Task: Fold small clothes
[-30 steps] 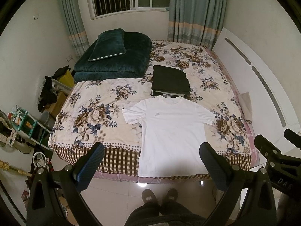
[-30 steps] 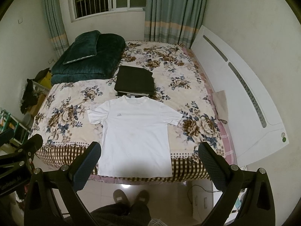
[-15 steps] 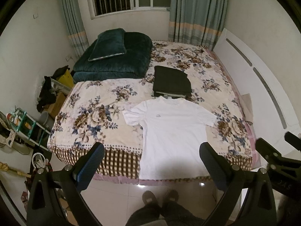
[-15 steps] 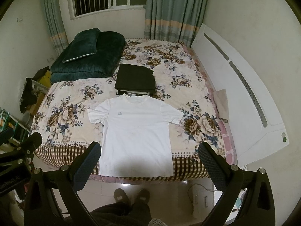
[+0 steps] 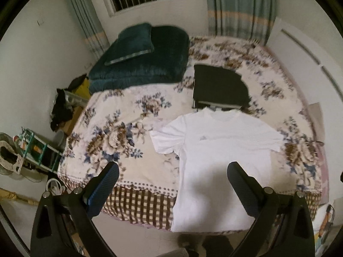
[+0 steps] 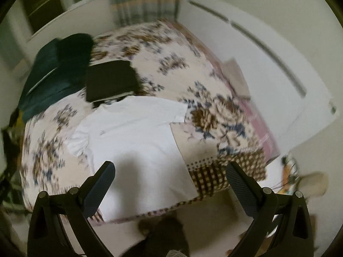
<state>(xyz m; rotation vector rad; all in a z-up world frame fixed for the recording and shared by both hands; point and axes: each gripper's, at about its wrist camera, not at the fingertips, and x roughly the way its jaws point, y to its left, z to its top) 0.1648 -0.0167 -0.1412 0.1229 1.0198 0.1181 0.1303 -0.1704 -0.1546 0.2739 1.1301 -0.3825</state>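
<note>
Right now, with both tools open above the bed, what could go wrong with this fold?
1. The white T-shirt hangs its hem over the bed edge; a one-sided pull might slide it off.
2. Its collar touches the black folded pile, which could get dragged.
3. The right view is blurred, so aiming may be off.

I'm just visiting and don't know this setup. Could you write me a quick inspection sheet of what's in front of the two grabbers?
Surface: bed with a floral cover.
Job's things: white T-shirt spread flat, hem hanging over the bed's edge.
Clutter: folded dark garment beyond the collar; green quilt.
Grippers: left gripper and right gripper open, empty.
Cables: white cord on the floor, left.
Surroundings: curtains, window, shelf rack.
</note>
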